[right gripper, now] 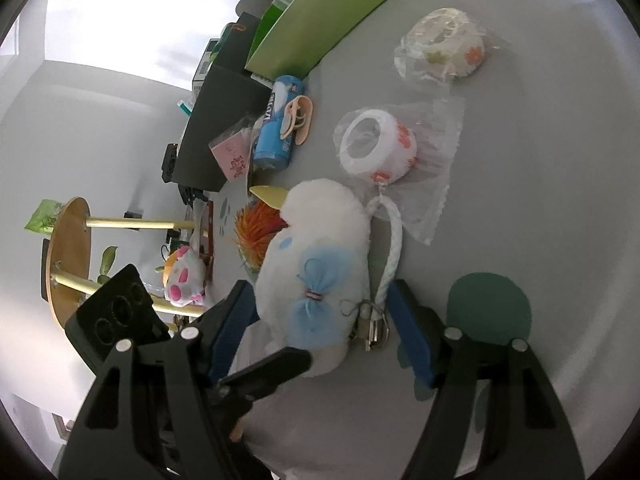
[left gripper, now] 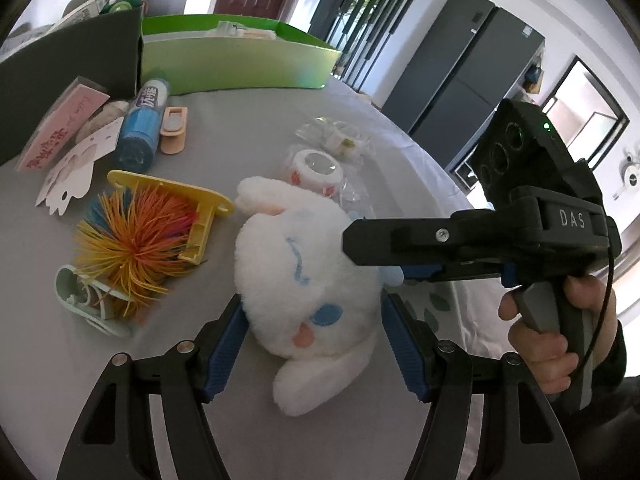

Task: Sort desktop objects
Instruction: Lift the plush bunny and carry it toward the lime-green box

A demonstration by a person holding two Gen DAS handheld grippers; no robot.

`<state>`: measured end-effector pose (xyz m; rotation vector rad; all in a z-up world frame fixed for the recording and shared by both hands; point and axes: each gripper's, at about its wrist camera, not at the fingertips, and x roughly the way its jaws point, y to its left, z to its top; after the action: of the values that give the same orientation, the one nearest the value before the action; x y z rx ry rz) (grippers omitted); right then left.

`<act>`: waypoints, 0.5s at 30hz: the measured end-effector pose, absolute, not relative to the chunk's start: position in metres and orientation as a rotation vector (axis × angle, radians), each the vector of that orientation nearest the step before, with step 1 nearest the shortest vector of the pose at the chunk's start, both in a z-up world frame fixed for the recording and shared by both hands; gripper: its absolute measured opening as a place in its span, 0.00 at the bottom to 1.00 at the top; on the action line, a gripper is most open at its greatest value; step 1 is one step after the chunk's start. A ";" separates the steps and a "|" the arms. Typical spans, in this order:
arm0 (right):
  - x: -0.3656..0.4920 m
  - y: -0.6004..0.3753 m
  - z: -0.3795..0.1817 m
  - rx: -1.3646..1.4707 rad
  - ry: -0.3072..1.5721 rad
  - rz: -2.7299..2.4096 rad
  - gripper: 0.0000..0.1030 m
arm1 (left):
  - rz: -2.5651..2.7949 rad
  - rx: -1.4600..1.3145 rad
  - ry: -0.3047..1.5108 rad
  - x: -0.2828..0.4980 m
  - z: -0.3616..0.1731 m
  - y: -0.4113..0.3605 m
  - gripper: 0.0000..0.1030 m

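A white plush toy (left gripper: 298,276) with blue and pink marks lies on the grey table (left gripper: 224,132). My left gripper (left gripper: 312,344) is open, its blue pads on either side of the plush. My right gripper (right gripper: 324,332) is also open and straddles the plush (right gripper: 316,256) from the other side, by its blue bow and white cord with a metal clasp (right gripper: 372,326). The right gripper also shows in the left wrist view (left gripper: 360,248), reaching in from the right over the plush.
Left of the plush lie a spiky orange ball (left gripper: 132,248), a yellow plastic piece (left gripper: 200,208), a blue tube (left gripper: 146,124), cards and a peach clip (left gripper: 174,130). Wrapped tape rolls (left gripper: 316,170) lie behind it. A green box (left gripper: 236,60) and a dark box (left gripper: 68,80) stand at the back.
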<state>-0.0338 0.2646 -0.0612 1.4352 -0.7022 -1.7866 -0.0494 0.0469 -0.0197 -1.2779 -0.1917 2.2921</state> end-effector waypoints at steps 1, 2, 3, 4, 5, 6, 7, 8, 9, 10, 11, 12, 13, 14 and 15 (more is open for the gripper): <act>-0.034 0.262 -0.060 1.430 -0.673 -1.799 0.66 | 2.298 -1.280 -0.188 -0.049 -0.019 0.047 0.66; -0.033 0.260 -0.060 1.427 -0.652 -1.810 0.64 | 2.304 -1.277 -0.183 -0.049 -0.019 0.047 0.66; -0.033 0.259 -0.059 1.425 -0.641 -1.818 0.61 | 2.310 -1.273 -0.177 -0.048 -0.017 0.048 0.66; -0.032 0.258 -0.059 1.422 -0.629 -1.829 0.60 | 2.318 -1.267 -0.172 -0.047 -0.015 0.048 0.66; -0.032 0.258 -0.059 1.420 -0.625 -1.832 0.58 | 2.322 -1.259 -0.170 -0.046 -0.013 0.049 0.66; -0.032 0.258 -0.060 1.417 -0.626 -1.831 0.57 | 2.330 -1.255 -0.166 -0.045 -0.012 0.049 0.66; -0.032 0.258 -0.060 1.416 -0.630 -1.828 0.56 | 2.338 -1.254 -0.156 -0.045 -0.011 0.049 0.66; -0.033 0.258 -0.060 1.413 -0.635 -1.825 0.55 | 2.341 -1.254 -0.153 -0.045 -0.011 0.050 0.66; -0.033 0.257 -0.060 1.410 -0.635 -1.825 0.54 | 2.347 -1.253 -0.149 -0.044 -0.011 0.050 0.66; -0.032 0.258 -0.059 1.406 -0.639 -1.826 0.54 | 2.352 -1.251 -0.143 -0.043 -0.010 0.051 0.66; -0.032 0.258 -0.059 1.401 -0.641 -1.825 0.52 | 2.359 -1.249 -0.137 -0.042 -0.009 0.051 0.66; -0.031 0.257 -0.058 1.397 -0.639 -1.823 0.52 | 2.365 -1.244 -0.137 -0.040 -0.008 0.050 0.66; -0.031 0.257 -0.058 1.396 -0.641 -1.818 0.52 | 2.368 -1.240 -0.140 -0.039 -0.007 0.050 0.66; -0.030 0.257 -0.057 1.394 -0.643 -1.814 0.51 | 2.371 -1.236 -0.143 -0.040 -0.005 0.049 0.66; -0.030 0.255 -0.056 1.392 -0.643 -1.810 0.51 | 2.375 -1.232 -0.146 -0.039 -0.003 0.048 0.66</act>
<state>-0.0298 0.2554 -0.0564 1.3924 -0.6432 -1.8100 -0.0394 0.0484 -0.0027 -1.2317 -0.1463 2.3747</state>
